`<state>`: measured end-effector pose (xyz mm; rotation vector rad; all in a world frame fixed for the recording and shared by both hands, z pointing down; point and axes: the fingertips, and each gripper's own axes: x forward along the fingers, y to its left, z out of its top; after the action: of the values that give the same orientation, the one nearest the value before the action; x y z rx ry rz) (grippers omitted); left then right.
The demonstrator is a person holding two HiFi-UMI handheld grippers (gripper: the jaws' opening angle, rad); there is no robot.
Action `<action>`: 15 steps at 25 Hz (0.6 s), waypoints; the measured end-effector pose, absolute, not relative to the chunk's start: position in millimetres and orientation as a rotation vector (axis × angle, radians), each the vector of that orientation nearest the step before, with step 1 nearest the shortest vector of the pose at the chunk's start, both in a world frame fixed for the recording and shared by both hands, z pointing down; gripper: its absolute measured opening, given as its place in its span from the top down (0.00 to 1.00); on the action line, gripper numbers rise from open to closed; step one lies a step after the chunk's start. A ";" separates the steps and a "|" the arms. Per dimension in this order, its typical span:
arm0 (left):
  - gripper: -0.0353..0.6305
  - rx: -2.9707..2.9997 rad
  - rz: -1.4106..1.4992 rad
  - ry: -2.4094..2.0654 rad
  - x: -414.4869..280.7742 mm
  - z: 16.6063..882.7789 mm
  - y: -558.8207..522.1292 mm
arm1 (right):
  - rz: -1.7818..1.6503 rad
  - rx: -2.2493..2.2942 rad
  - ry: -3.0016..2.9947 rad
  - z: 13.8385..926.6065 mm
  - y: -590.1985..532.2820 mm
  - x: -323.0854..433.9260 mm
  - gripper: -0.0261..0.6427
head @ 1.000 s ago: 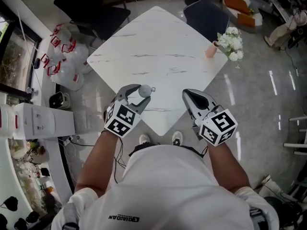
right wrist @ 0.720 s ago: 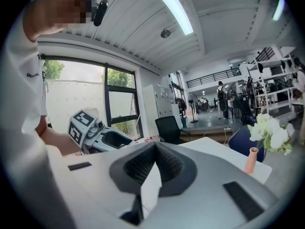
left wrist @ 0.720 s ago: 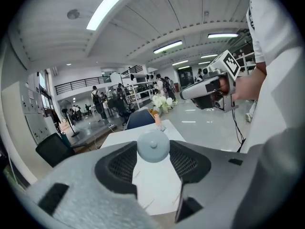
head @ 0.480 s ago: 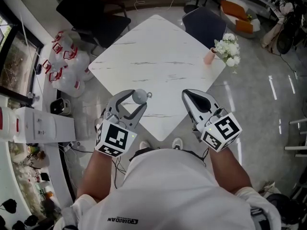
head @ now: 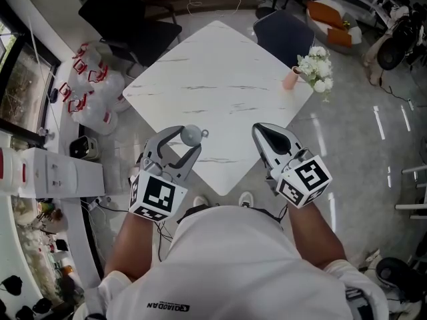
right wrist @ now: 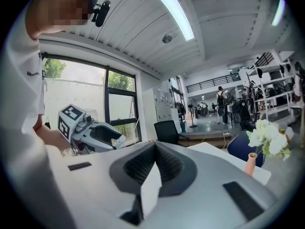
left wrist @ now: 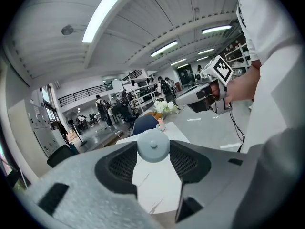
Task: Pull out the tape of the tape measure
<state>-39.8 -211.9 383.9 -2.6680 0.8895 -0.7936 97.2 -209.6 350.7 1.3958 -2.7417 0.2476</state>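
A small round grey tape measure [head: 191, 135] is clamped between the jaws of my left gripper [head: 190, 139], held in the air over the near corner of the white marble table [head: 220, 65]. A tiny tab sticks out of its right side. In the left gripper view the tape measure [left wrist: 152, 149] fills the gap between the dark pads of the left gripper [left wrist: 152, 152]. My right gripper [head: 264, 131] hovers to the right, level with it, jaws shut and empty. The right gripper [right wrist: 153, 151] shows its pads pressed together. No tape is drawn out.
A pink vase with white flowers [head: 313, 64] stands at the table's right corner. Dark chairs [head: 127, 9] sit at the far sides. Water jugs [head: 90, 85] crowd the floor at the left. The person's shoes [head: 245, 197] show under the near corner.
My left gripper has risen and drawn back toward the person with the tape measure still clamped. The right gripper has lifted slightly and stayed shut.
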 end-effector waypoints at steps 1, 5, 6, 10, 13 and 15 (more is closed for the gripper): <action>0.61 -2.667 -0.798 0.891 -39.5 384.0 -212.2 | 0.251 1.400 -2.741 350.9 -209.3 98.1 0.95; 0.61 -2.663 -0.802 0.879 -35.5 383.4 -210.3 | 0.242 1.400 -2.748 349.6 -207.6 98.9 0.95; 0.61 -2.664 -0.801 0.877 -34.6 383.7 -209.7 | 0.239 1.401 -2.751 349.3 -207.5 98.9 0.95; 0.61 -2.668 -0.792 0.880 -33.3 383.6 -208.2 | 0.239 1.408 -2.765 347.2 -206.4 99.0 0.92; 0.61 -2.669 -0.794 0.883 -34.0 384.0 -208.5 | 0.240 1.406 -2.769 346.1 -205.1 97.8 0.90; 0.61 -2.669 -0.796 0.886 -34.1 384.7 -209.5 | 0.248 1.414 -2.772 346.1 -205.3 98.5 0.89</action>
<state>-34.1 -209.5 384.7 -2.6687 0.8858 -0.7957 98.5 -205.3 346.1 1.4136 -2.7721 0.2479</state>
